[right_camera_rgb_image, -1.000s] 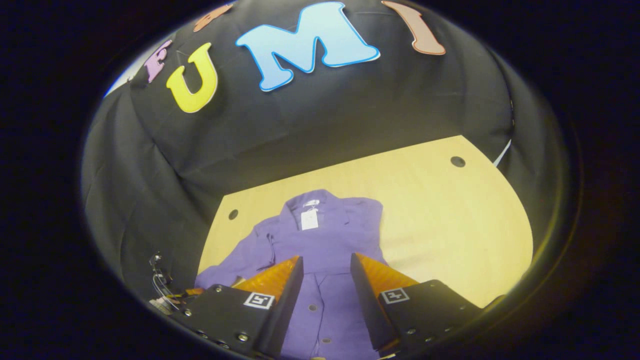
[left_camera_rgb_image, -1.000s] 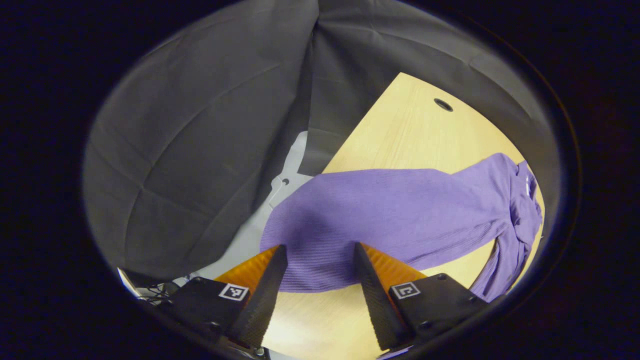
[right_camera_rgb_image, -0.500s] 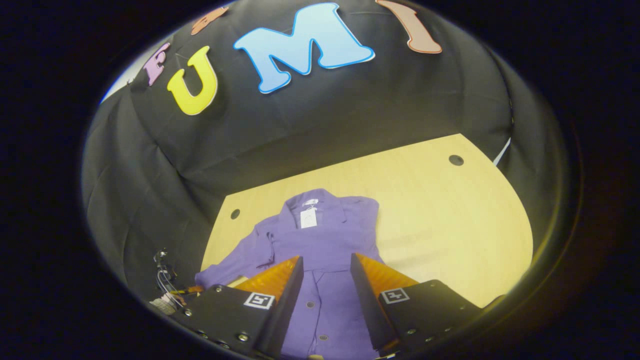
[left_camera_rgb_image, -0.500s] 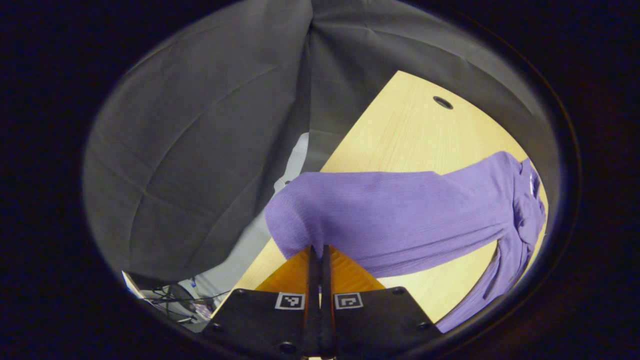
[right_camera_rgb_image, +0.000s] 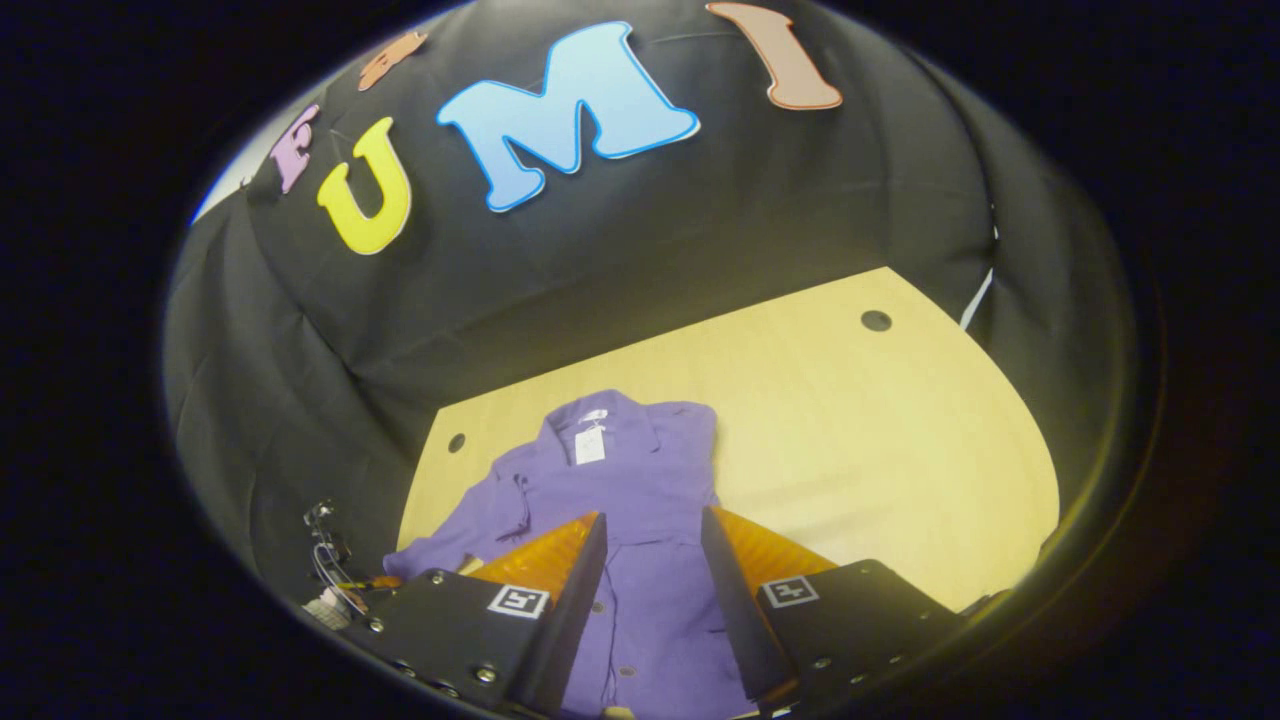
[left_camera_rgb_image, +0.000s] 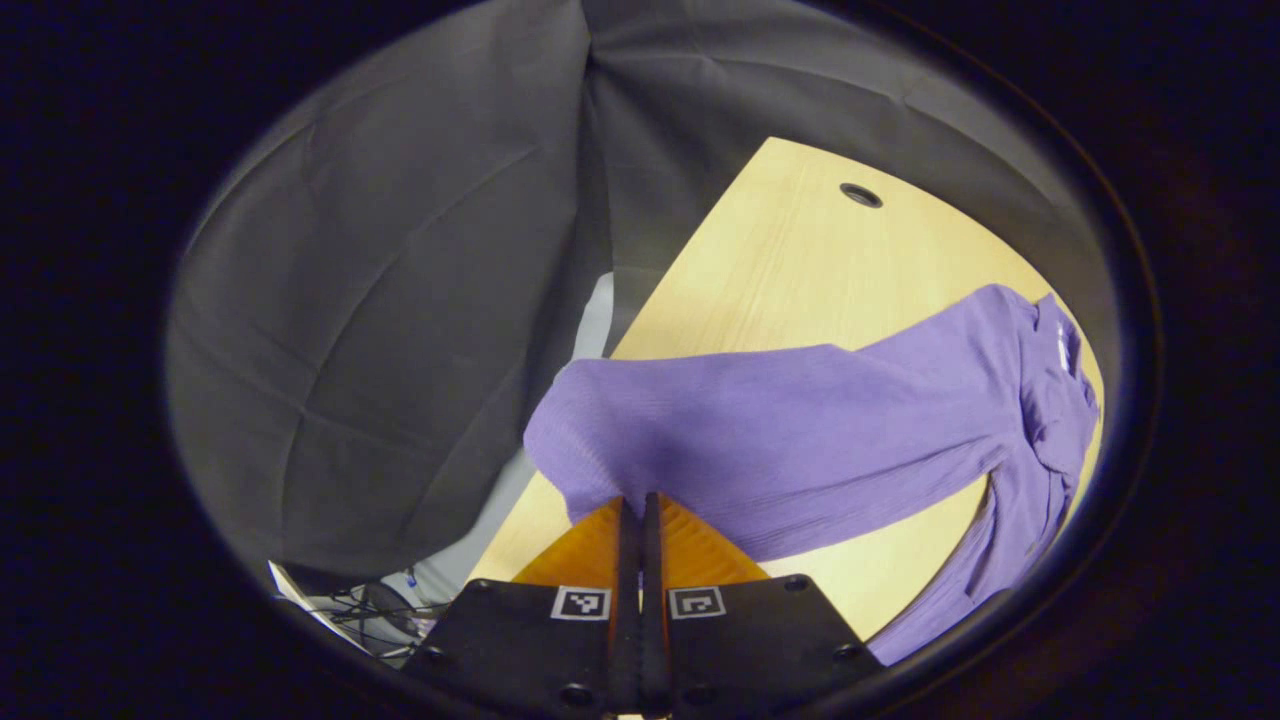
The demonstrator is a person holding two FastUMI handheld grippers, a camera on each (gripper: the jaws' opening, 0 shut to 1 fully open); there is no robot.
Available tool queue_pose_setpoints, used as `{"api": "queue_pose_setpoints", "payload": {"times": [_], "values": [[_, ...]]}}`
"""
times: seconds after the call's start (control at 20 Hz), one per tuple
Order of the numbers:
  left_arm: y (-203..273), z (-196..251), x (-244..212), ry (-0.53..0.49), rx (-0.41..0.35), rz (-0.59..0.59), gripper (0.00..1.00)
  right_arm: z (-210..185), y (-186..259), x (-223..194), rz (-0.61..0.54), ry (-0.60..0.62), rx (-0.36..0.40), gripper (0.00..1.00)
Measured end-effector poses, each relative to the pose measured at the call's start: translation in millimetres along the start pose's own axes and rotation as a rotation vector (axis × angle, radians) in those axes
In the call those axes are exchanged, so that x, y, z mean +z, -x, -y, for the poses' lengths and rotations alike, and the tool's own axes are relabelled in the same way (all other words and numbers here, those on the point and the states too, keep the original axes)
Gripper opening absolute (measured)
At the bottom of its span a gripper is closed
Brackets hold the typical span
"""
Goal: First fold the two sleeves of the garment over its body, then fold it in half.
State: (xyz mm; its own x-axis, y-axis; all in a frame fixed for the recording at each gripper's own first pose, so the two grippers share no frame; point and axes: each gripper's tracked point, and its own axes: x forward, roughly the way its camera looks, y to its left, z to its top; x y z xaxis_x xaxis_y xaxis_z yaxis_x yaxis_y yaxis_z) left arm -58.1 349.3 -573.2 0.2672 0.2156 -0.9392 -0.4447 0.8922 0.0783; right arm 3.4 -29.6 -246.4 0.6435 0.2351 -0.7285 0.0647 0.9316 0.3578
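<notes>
pale wooden tabletop [right_camera_rgb_image: 880, 450] bearing a purple ribbed-knit buttoned garment [right_camera_rgb_image: 640, 480]. left gripper [left_camera_rgb_image: 634, 515], jaws closed on the sleeve [left_camera_rgb_image: 720, 430] cuff, lifted off the garment's side; thin knit may slip free mid-fold. right gripper [right_camera_rgb_image: 652, 560], jaws apart above the garment's placket.

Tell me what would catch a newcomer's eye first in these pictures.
The purple knit button-up garment spread on the pale wooden table. In the left gripper view, the left gripper has its jaws shut on the garment's sleeve. The right gripper hovers open above the buttoned front.
</notes>
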Motion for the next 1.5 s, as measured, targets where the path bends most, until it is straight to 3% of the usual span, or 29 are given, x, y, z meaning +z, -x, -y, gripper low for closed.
{"api": "queue_pose_setpoints", "payload": {"times": [0.2, 0.4, 0.6, 0.9, 1.15, 1.5], "values": [[22, 18, 29, 0.01, -0.018, 0.066, 0.07, 11, 5, -2, 0.004, -0.02, 0.002, 0.63], [53, 60, 71, 0.011, -0.088, 0.145, 0.07, 25, 13, -2, 0.015, -0.052, -0.004, 0.62], [86, 131, 106, -0.021, -0.183, 0.211, 0.07, 50, 28, -5, 0.032, -0.087, -0.031, 0.62], [144, 273, 142, -0.176, -0.339, 0.284, 0.07, 100, 57, -16, 0.07, -0.196, -0.103, 0.62], [181, 403, 135, -0.333, -0.473, 0.305, 0.07, 141, 89, -31, 0.112, -0.304, -0.182, 0.62], [229, 555, 67, -0.555, -0.645, 0.286, 0.07, 188, 131, -57, 0.161, -0.428, -0.295, 0.63]]}}
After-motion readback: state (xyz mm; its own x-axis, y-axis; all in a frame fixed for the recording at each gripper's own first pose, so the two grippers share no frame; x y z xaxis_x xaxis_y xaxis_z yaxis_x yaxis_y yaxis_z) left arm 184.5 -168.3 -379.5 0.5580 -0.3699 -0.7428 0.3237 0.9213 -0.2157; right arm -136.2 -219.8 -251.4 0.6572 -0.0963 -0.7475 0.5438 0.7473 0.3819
